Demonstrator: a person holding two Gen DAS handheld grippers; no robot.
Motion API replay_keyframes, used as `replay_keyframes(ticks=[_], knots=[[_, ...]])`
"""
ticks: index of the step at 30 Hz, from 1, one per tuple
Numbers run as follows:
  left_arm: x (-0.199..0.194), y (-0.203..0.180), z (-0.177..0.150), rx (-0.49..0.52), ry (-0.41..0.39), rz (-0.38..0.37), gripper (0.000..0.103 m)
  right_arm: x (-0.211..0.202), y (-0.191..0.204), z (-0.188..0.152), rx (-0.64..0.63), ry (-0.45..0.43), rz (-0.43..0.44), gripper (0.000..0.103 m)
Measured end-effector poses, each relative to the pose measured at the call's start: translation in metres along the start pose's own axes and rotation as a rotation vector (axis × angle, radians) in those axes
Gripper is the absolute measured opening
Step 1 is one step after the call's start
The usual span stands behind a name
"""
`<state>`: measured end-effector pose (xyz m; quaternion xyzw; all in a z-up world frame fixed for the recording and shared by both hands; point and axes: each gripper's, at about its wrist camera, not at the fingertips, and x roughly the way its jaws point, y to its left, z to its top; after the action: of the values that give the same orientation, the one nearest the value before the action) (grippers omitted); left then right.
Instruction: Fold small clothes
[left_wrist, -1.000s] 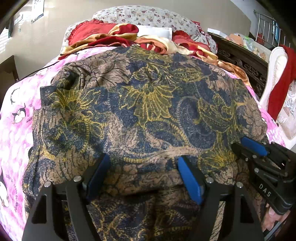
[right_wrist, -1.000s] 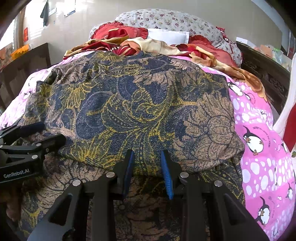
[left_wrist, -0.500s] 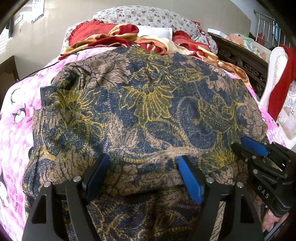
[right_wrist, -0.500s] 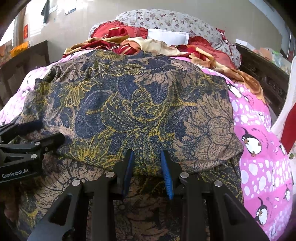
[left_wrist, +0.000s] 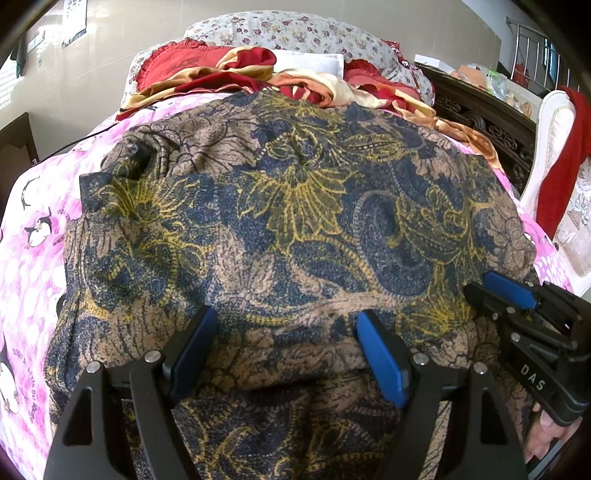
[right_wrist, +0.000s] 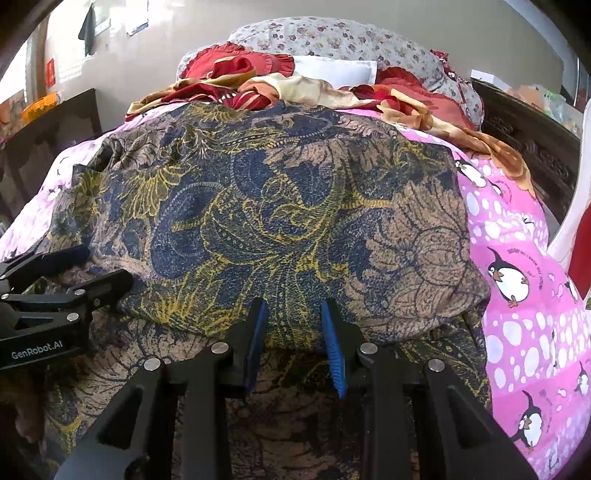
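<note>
From the left wrist, the batik garment (left_wrist: 295, 221) lies doubled over on the pink penguin sheet (left_wrist: 26, 266), and the left gripper (left_wrist: 284, 350) stands spread wide over its near folded edge, pinching nothing.

From the right wrist, the right gripper (right_wrist: 293, 339) is narrow but apart at that edge. Nothing has shifted lately; the fold seems settled.

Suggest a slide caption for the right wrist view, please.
Right gripper at the folded edge of a batik-print garment on a penguin-print bedsheet.
</note>
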<state>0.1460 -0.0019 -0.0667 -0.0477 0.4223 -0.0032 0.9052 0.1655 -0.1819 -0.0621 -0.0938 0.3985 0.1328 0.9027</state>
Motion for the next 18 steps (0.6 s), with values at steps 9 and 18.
replay_keyframes(ticks=[9, 18], knots=[[0.0, 0.0, 0.0, 0.001, 0.0, 0.003, 0.081, 0.0, 0.0, 0.0, -0.004, 0.001, -0.004, 0.016], [-0.003, -0.003, 0.002, 0.016, 0.025, 0.022, 0.082, -0.014, -0.001, 0.008, 0.069, 0.112, -0.023, 0.018]])
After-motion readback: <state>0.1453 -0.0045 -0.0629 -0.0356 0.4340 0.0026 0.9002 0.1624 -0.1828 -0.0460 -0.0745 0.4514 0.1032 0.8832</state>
